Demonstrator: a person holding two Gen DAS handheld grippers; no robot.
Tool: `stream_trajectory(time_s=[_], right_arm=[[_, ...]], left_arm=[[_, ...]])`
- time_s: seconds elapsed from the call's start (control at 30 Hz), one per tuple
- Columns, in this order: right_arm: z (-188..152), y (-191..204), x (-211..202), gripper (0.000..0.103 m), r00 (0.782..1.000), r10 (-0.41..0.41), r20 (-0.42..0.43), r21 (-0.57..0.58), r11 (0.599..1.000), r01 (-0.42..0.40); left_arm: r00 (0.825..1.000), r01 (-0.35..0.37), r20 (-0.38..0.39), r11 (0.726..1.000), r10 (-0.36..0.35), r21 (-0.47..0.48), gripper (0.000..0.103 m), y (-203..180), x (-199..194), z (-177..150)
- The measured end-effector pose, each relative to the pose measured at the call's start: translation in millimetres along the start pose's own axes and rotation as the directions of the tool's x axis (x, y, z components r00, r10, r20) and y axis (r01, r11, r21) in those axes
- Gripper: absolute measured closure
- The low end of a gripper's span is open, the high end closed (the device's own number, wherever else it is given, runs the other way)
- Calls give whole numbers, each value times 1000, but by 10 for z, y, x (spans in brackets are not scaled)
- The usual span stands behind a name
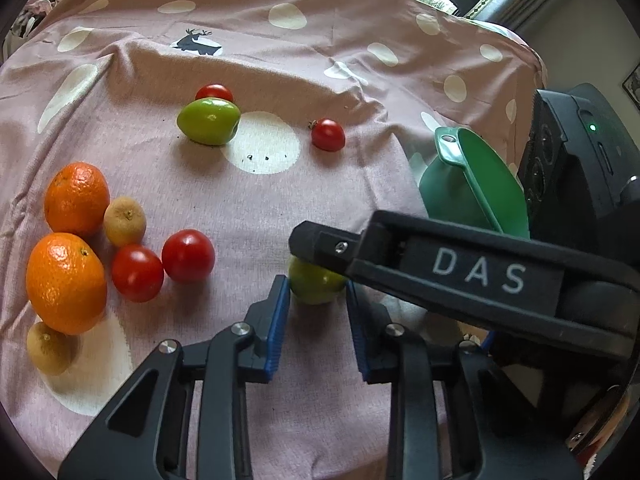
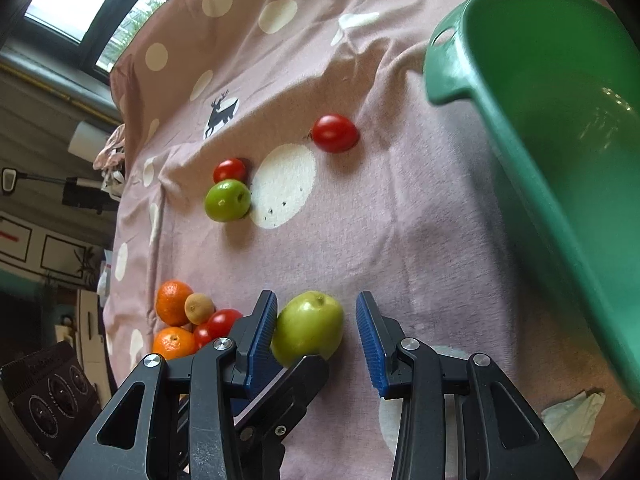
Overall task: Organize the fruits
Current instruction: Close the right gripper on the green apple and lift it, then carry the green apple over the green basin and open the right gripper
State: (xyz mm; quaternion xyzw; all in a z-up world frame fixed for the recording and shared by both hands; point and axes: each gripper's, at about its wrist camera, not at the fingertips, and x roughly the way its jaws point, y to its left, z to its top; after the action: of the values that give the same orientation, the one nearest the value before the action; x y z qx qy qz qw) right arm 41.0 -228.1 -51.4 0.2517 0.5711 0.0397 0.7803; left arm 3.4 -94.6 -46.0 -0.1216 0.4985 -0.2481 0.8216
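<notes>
The left claw is squeezed on a green apple that sits on the pink spotted cloth. The right claw is apart around that same apple; one pad touches it and the other pad is away from it. A green bowl is near the apple. Oranges, red tomatoes and two small brown fruits lie together farther from the apple. Another green apple lies well apart from it.

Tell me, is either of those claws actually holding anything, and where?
The left gripper pinches the near green fruit by its two sides. The right gripper straddles it too, but one pad stands clear.
</notes>
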Motion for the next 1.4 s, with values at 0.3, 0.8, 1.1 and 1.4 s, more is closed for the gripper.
stream_trajectory(time_s=[0.3,0.8,1.1,1.4], right_arm=[[-34,24,2,62,1000,-4,21,-28,1000,5],[-145,181,-419,62,987,46,152,-89,995,-33],[-184,202,-813,62,959,78,273,-114,992,-48],[-160,-46,-1258,62,911,73,407,-65,997,-51]], left_arm=[[1000,5,11,1000,-5,13,81,-25,-5,8],[991,-1,136,992,-16,122,81,-290,-382,16],[977,3,209,976,-49,216,81,-590,-554,48],[965,49,227,942,-130,331,83,-1070,-553,121]])
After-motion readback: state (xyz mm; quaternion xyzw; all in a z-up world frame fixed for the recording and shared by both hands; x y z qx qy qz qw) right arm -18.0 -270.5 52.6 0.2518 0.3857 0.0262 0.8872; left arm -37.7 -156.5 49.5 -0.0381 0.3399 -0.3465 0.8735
